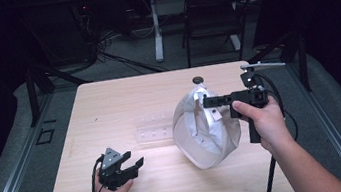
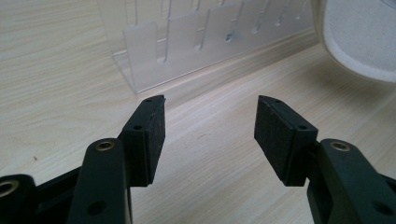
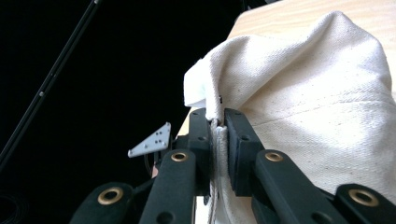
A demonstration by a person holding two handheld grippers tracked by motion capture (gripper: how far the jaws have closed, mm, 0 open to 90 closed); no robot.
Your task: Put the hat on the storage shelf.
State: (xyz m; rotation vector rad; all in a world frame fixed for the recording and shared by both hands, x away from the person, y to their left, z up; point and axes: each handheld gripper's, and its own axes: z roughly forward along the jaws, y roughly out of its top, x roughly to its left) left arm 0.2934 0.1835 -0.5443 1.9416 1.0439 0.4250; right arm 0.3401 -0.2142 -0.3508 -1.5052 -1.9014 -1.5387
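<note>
Still: cream canvas cap [image 1: 205,130] (creased) in right hand-held gripper [image 3: 218,122].

My right gripper [image 1: 208,102] pinches the top of the white cloth bag [image 1: 204,131] on the table [image 1: 109,104]. My left gripper [image 1: 136,162] rests near the front edge, jaws apart, near a clear plastic rack [image 1: 154,128].

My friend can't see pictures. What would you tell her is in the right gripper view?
The right hand-held gripper pinches a fold of a cream cloth bag between its two black jaws. The bag bulges up to the right, with a wooden table behind it and darkness on the left.
</note>
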